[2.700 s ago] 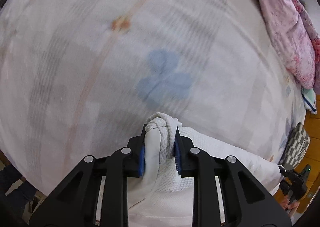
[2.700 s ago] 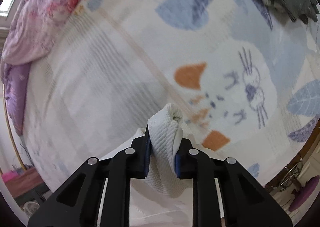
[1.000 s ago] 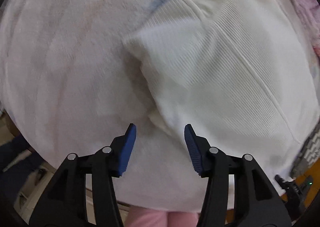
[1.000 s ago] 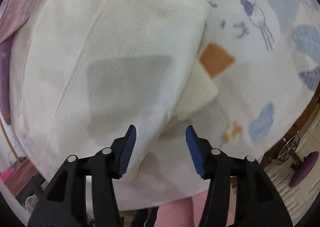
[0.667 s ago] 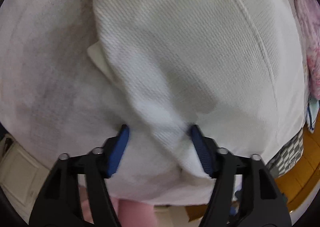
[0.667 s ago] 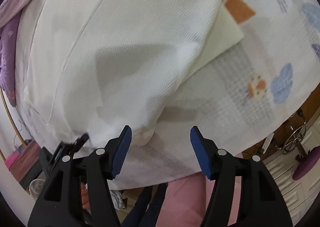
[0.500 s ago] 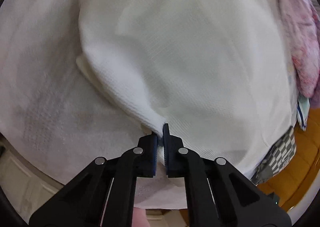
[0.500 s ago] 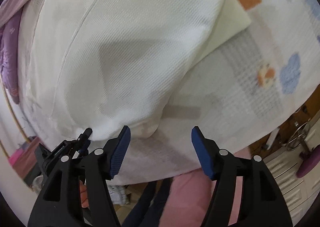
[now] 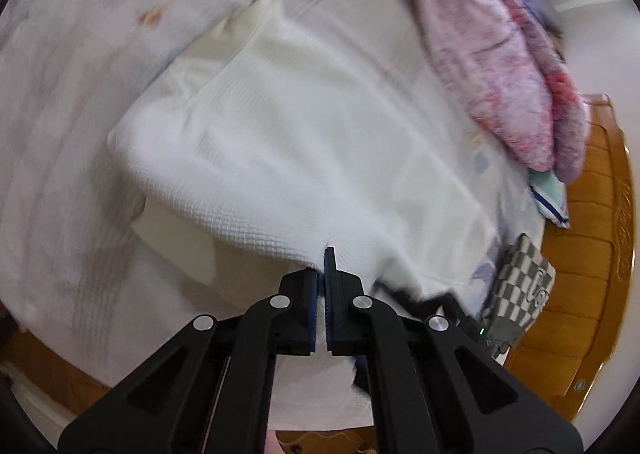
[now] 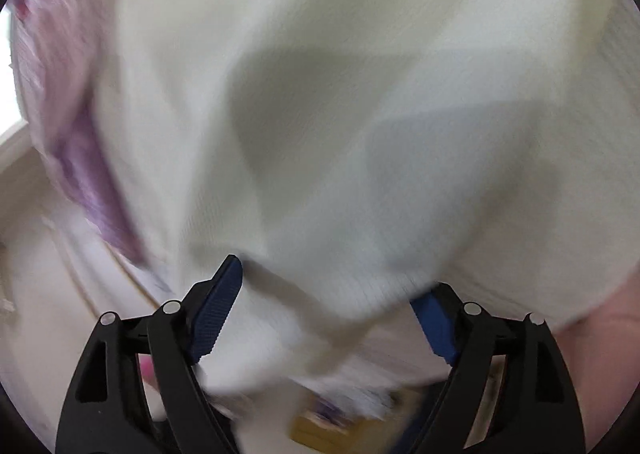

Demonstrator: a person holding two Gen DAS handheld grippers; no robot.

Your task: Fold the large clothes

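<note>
A large white waffle-knit garment (image 9: 320, 126) lies spread on the bed, with a smoother cream layer (image 9: 176, 230) showing under its near left corner. My left gripper (image 9: 322, 266) is shut on the garment's near edge, which is raised off the bedsheet. In the right wrist view the same garment (image 10: 360, 94) fills the blurred picture. My right gripper (image 10: 330, 278) stands open and wide, with the garment's near hem between its blue pads (image 10: 224, 302); they do not press on it. The right gripper's black body (image 9: 444, 306) shows just right of my left one.
The bedsheet (image 9: 80, 54) is pale and printed. A pink and purple quilt (image 9: 500, 54) is heaped at the back right, also seen as a quilt (image 10: 80, 142) at the left. A checkered cloth (image 9: 520, 286) lies by the wooden bed frame (image 9: 592, 254).
My left gripper went from open to shut on the garment's near edge and rose with it. My right gripper opened wider and came down close onto the hem.
</note>
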